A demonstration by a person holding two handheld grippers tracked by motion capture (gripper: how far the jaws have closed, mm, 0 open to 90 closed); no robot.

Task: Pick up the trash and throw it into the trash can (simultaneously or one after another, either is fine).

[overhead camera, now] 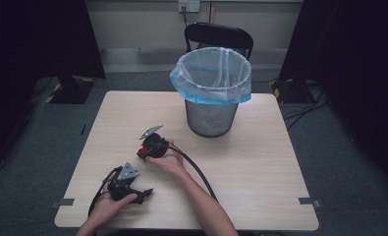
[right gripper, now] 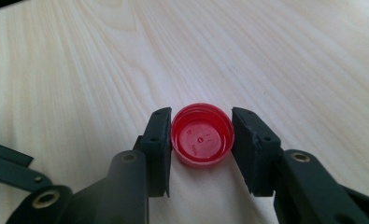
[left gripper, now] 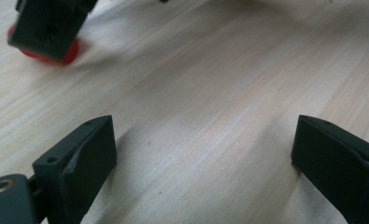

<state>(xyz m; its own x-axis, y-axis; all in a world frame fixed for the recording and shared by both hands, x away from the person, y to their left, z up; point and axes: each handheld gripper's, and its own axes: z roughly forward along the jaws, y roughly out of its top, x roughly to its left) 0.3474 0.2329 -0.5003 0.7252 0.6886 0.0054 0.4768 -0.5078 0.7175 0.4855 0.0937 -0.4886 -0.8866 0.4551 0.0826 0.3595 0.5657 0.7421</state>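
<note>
The bench has a pale wood-grain top, smooth and matt, with fine streaks running along it. The red cap looks like moulded plastic, glossy inside, with a faintly ribbed rim. The right claw has matt black pads, apparently plastic, with brass-coloured metal insets at the screw holes. The left claw shows the same dull black finish. The bin is dark metal mesh, lined with a thin, translucent, blue-tinted plastic bag, slightly shiny.
</note>
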